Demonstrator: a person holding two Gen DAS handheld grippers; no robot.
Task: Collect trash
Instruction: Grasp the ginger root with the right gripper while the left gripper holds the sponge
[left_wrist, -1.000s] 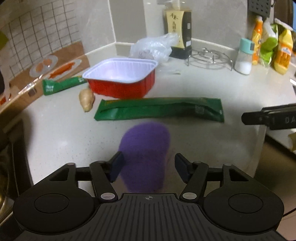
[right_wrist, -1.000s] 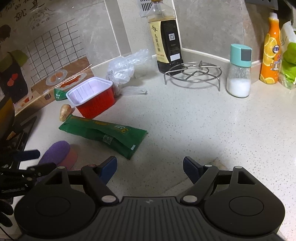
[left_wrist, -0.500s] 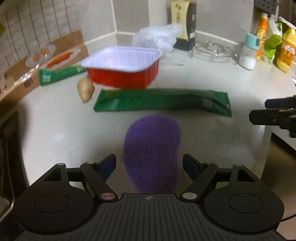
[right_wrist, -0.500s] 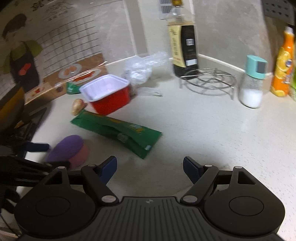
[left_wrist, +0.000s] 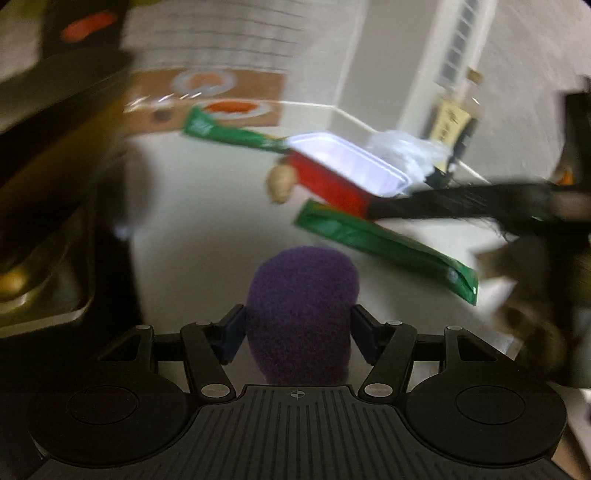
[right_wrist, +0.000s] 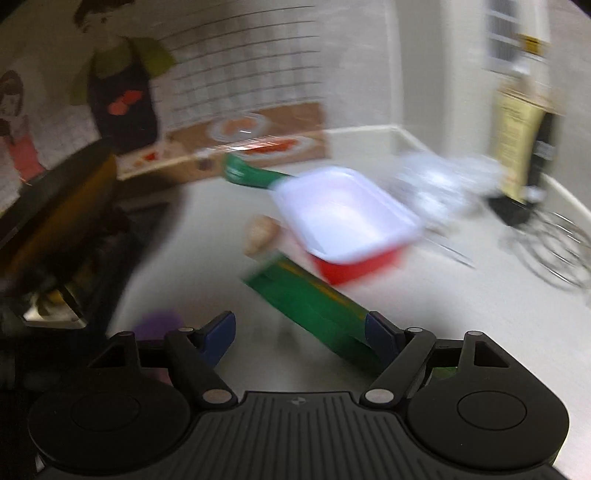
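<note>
Now my left gripper (left_wrist: 297, 328) pinches the sponge (left_wrist: 301, 314); my right gripper (right_wrist: 300, 332), open and empty, sits nearest the packet (right_wrist: 314, 302), lying diagonally ahead.

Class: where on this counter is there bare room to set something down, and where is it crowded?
Bare counter lies between the stove edge and the ginger, ahead of the purple sponge. Another bare patch lies between the red tray and wire trivet. The tray, wrappers and bag crowd together.
</note>
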